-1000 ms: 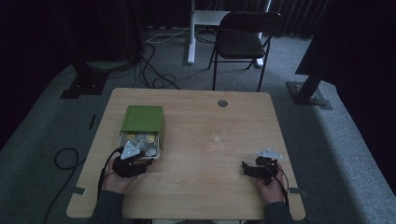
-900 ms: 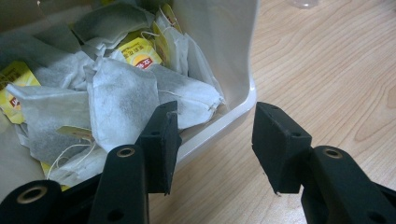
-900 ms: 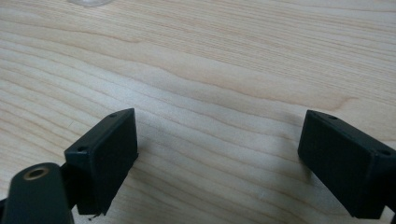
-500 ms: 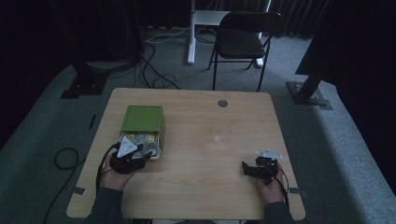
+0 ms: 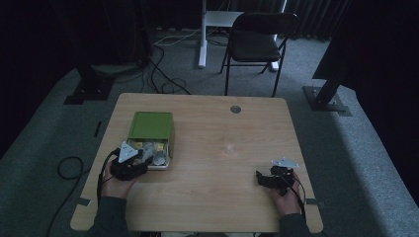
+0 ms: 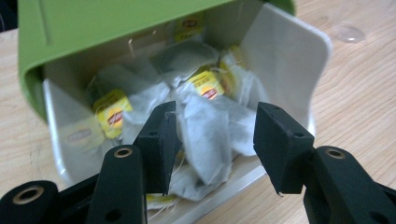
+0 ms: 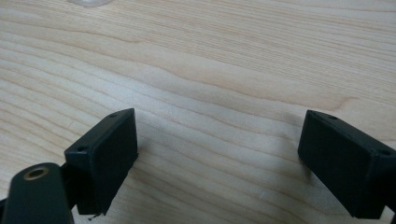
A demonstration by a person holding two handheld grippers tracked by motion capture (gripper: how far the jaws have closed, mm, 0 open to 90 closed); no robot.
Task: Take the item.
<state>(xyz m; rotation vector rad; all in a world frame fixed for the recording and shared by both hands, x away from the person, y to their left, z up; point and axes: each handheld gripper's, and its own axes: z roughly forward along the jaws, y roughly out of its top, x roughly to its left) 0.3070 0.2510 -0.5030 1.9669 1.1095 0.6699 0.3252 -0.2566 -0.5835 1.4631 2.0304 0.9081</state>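
A green box [image 5: 150, 124] lies on the wooden table [image 5: 222, 118], with its white inner tray [image 5: 164, 165] slid out toward the person. The tray holds several tea bags with yellow tags [image 5: 148, 147]. My left gripper [image 5: 129, 165] sits at the tray's open end. In the left gripper view the gripper [image 6: 215, 126] stands open over the tray [image 6: 285, 56], and a white tea bag [image 6: 205, 130] lies between the jaws without being pressed. My right gripper [image 5: 269, 177] rests near the table's front right, open [image 7: 219, 135] over bare wood.
A small clear spot [image 5: 231, 147] lies on the table near its middle, and a round cable port [image 5: 235, 109] sits at the far edge. Beyond the table stand a black folding chair [image 5: 257, 42] and a white stand [image 5: 202, 34]. Cables lie on the floor at left [image 5: 66, 168].
The left gripper has shifted a little to the left at the tray's open end. The right gripper has stayed put.
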